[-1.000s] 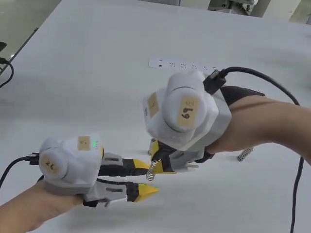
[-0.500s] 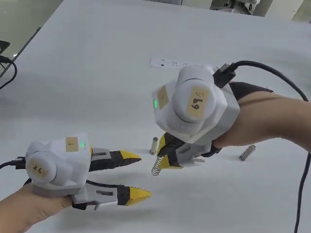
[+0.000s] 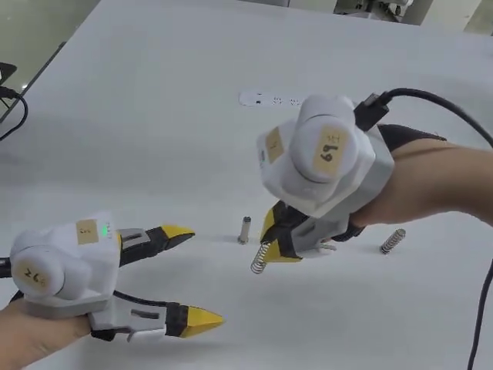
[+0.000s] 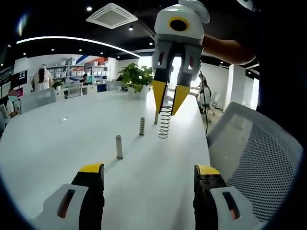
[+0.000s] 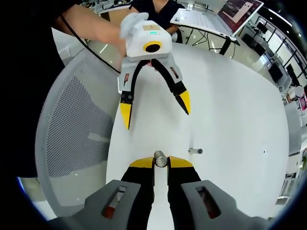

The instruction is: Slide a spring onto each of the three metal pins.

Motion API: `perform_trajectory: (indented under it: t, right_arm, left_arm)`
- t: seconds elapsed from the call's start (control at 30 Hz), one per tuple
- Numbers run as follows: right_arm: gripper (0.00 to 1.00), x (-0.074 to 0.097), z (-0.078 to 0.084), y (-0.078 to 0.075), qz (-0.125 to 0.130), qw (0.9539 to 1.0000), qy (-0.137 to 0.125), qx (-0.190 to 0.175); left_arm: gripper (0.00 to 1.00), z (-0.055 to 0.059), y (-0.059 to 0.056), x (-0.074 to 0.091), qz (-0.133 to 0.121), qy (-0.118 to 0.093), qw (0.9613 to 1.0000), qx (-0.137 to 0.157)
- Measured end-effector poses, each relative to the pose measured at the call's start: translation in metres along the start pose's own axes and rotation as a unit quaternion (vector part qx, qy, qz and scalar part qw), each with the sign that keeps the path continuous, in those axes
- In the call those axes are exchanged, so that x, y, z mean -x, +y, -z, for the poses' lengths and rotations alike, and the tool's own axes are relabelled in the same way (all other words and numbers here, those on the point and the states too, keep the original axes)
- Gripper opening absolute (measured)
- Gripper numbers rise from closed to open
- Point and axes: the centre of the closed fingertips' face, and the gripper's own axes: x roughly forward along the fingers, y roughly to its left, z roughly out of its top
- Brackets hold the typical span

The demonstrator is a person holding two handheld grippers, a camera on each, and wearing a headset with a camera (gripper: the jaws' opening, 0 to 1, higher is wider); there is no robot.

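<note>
A short metal pin (image 3: 244, 230) stands upright on the white table (image 3: 154, 116). My right gripper (image 3: 269, 250) hangs just right of it, shut on a steel spring (image 3: 260, 258) that points down and to the left. The right gripper view has the spring's end (image 5: 160, 159) between the yellow tips, with the pin (image 5: 194, 151) beyond. My left gripper (image 3: 196, 274) is at the lower left, open and holding nothing. Its own view faces the pin (image 4: 119, 146) and the right gripper (image 4: 168, 103) with the spring (image 4: 164, 124) hanging from it. A second spring (image 3: 391, 241) lies at the right.
A white power strip (image 3: 269, 99) lies farther back on the table. A grey mesh chair (image 5: 72, 143) stands at the table's edge behind the left gripper. A cable (image 3: 431, 104) runs from the right gripper over the person's arm.
My left gripper has drawn back to the lower left, away from the pin, and its jaws stand wider. The pin now stands in plain sight. The right gripper has shifted slightly right with the spring.
</note>
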Motion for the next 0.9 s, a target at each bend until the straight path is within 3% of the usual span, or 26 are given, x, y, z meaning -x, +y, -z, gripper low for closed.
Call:
perform_trajectory:
  t: [0.17, 0.47, 0.67, 0.9]
  right_arm:
    - [0.06, 0.000, 0.000, -0.002, 0.000, 0.9998, 0.007, 0.017]
    - [0.06, -0.001, 0.006, -0.007, 0.012, 0.9949, 0.040, 0.092]
    - [0.06, 0.001, 0.002, -0.014, 0.007, 0.9978, 0.035, 0.057]
    - [0.06, 0.005, 0.000, -0.030, 0.013, 0.9978, 0.040, 0.052]
  left_arm:
    - [0.82, 0.004, 0.002, 0.002, -0.009, 0.005, 0.9999, 0.005]
    - [0.93, 0.007, 0.007, 0.006, -0.024, 0.007, 0.9995, 0.018]
    - [0.91, 0.004, 0.004, 0.005, -0.021, 0.003, 0.9995, 0.024]
    - [0.97, 0.006, 0.004, 0.004, -0.021, 0.007, 0.9992, 0.034]
